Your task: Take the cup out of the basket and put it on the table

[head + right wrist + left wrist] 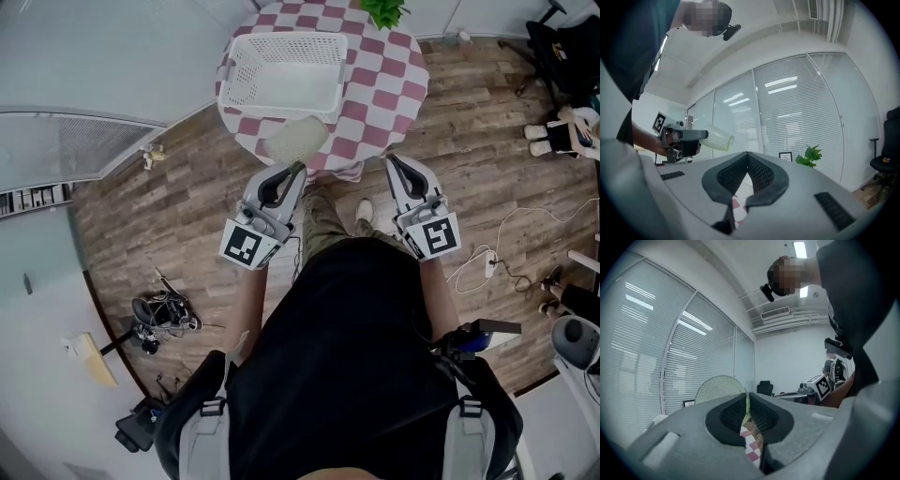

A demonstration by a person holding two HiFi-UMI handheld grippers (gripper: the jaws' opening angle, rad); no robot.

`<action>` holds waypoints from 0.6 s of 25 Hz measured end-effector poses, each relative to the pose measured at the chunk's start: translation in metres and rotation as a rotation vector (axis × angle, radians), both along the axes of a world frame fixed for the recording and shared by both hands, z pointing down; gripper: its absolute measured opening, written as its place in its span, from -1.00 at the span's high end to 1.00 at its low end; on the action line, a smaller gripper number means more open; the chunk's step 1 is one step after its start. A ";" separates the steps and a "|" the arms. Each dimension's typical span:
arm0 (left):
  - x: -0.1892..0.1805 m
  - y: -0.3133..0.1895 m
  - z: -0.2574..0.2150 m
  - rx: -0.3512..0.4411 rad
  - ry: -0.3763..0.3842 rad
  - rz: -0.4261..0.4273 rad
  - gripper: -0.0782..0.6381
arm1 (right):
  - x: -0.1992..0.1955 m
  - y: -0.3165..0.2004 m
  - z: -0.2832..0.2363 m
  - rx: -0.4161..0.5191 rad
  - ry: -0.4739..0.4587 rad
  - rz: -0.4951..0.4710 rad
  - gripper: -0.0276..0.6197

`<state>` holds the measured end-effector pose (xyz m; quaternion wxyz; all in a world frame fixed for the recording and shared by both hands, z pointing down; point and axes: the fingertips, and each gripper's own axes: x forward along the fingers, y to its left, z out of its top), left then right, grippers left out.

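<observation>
Cup (295, 139): translucent, held on its side in the air, outside the white basket (281, 73). It is just beside the basket's near wall and over the near edge of the round worktop (398, 75).

Left tool (298, 167): clenched on the cup's wall at the rim. In the left gripper view the thin wall sits pinched btw. the two pads, and the rest of the cup shows to the left of the jaws.

Right tool (392, 159): jaws pressed together w/ nothing btw. them, at the worktop's near edge. It is to the right of the cup and apart from it.

Open room: the basket fills the worktop's left half. The checked cloth is bare to the right of the basket and along the near rim. A green plant (384, 11) stands at the far edge, well apart from both tools.

Surround: wood floor (187, 234) around the worktop, w/ a power strip (489, 265) and its cable at right.
</observation>
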<state>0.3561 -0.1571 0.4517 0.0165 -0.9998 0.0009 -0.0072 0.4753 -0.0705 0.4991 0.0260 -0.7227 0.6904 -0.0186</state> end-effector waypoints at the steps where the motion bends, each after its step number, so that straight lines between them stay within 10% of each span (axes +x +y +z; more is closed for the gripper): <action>1: -0.001 0.001 -0.001 -0.005 0.012 0.014 0.71 | -0.003 -0.002 -0.006 0.005 0.005 -0.012 0.90; 15: -0.006 0.012 0.015 -0.015 0.032 0.022 0.72 | -0.063 -0.024 -0.006 -0.017 -0.001 -0.311 0.90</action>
